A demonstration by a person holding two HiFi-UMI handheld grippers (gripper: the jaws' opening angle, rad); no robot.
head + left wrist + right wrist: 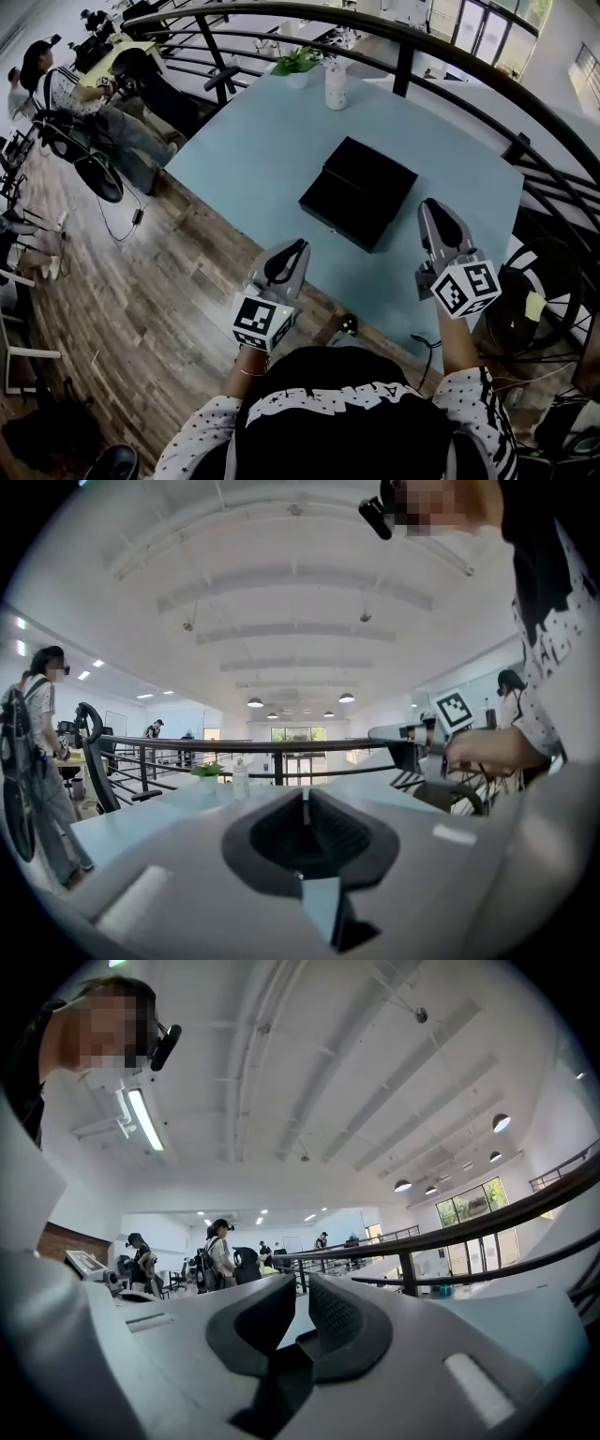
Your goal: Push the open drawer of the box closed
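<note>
The black box [359, 191] lies on the light-blue table [244, 141], its drawer part standing out toward me at the near left. Both grippers hover at the table's near edge, short of the box. My left gripper [298, 247] is at the near left of the box; in the left gripper view its jaws [305, 801] meet with nothing between them. My right gripper [432, 204] is just right of the box; its jaws [300, 1296] stand a little apart and empty. Neither gripper view shows the box.
A white bottle [336, 86] and a small potted plant [298, 61] stand at the table's far edge. A black railing [403, 47] curves behind and right of the table. Wooden floor, an office chair [98, 173] and a seated person [56, 89] are at left.
</note>
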